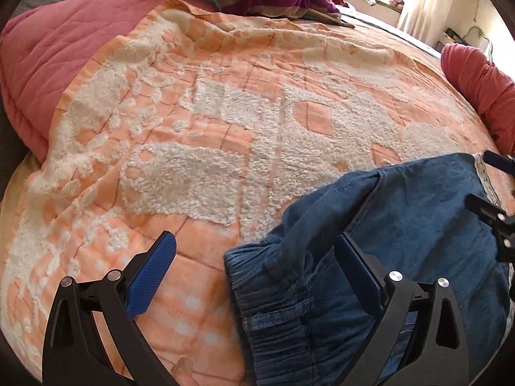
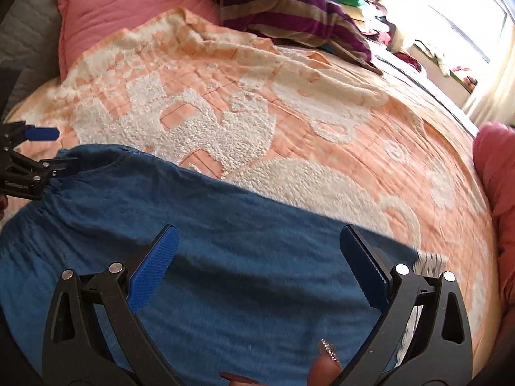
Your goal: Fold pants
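On the orange-and-white blanket (image 1: pixel 193 135), near its front edge: blue denim pants (image 2: pixel 225 257), spread flat, elastic waistband (image 1: pixel 267 289) bunched at one end. Over that waistband end, left gripper (image 1: pixel 254 257), jaws wide apart, one blue pad (image 1: pixel 151 276) above bare blanket, the other above denim. Over the middle of the pants, right gripper (image 2: pixel 257 257), jaws likewise spread, nothing clamped. Beyond the blanket's far edge, pink pillow (image 2: pixel 106 16) and purple-striped cloth (image 2: pixel 289 9).

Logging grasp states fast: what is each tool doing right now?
Left tool: open, holding nothing, at the denim pants' waistband.
Right tool: open, holding nothing, over the pants.
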{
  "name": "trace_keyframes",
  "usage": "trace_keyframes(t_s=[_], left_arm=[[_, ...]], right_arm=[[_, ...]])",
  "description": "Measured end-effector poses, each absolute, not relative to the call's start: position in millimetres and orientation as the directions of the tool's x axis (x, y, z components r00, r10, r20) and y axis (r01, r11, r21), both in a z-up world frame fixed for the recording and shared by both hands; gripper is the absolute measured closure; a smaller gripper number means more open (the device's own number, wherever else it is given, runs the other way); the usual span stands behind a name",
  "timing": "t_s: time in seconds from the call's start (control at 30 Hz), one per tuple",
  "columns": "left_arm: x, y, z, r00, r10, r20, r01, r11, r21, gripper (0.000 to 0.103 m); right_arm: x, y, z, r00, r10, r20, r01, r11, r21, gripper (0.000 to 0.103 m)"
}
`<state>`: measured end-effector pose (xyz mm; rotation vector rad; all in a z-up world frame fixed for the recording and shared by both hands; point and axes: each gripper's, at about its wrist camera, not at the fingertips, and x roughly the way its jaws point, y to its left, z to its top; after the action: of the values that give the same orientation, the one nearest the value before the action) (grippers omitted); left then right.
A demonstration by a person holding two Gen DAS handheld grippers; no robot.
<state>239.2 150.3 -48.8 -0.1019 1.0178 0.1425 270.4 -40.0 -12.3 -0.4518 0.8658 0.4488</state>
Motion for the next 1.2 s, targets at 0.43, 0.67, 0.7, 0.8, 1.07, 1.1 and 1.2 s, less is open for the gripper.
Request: trace_keyframes(t_s=[0.43, 0.67, 0.7, 0.8, 1.07, 1.1, 1.2], left_arm=[[217, 142, -37, 0.628, 0.032, -0.778, -0.101, 0.994, -0.041, 0.068], [200, 124, -22, 0.686, 0.065, -0.725, -0.072, 0.997, 0.021, 0.068], [199, 123, -21, 0.688, 0.069, -0.723, -0.070, 0.997, 0.029, 0.068], [195, 120, -22, 0.692, 0.074, -0.718, -0.065, 0.997, 0.040, 0.068], [183, 119, -19, 0.713, 0.082, -0.696, -0.058, 0.997, 0.059, 0.068], [180, 118, -17, 0.720, 0.080, -0.690, -0.056, 0.997, 0.058, 0.068], [175, 113, -13, 0.740, 0.073, -0.669, -0.036, 0.997, 0.068, 0.068]], right_arm=[[294, 4, -28, 0.537, 0.216, -0.816, -0.693, 0.665, -0.280, 0.008], [287, 27, -36, 0.531, 0.237, -0.814, -0.765, 0.548, -0.339, 0.009], [284, 30, -38, 0.528, 0.243, -0.814, -0.771, 0.538, -0.340, 0.015], [278, 34, -44, 0.497, 0.257, -0.829, -0.789, 0.532, -0.308, 0.051], [246, 8, -21, 0.480, 0.393, -0.785, -0.774, 0.611, -0.168, 0.095], [240, 2, -16, 0.483, 0.407, -0.775, -0.768, 0.622, -0.153, 0.096], [227, -10, -8, 0.489, 0.435, -0.756, -0.757, 0.642, -0.120, 0.097]])
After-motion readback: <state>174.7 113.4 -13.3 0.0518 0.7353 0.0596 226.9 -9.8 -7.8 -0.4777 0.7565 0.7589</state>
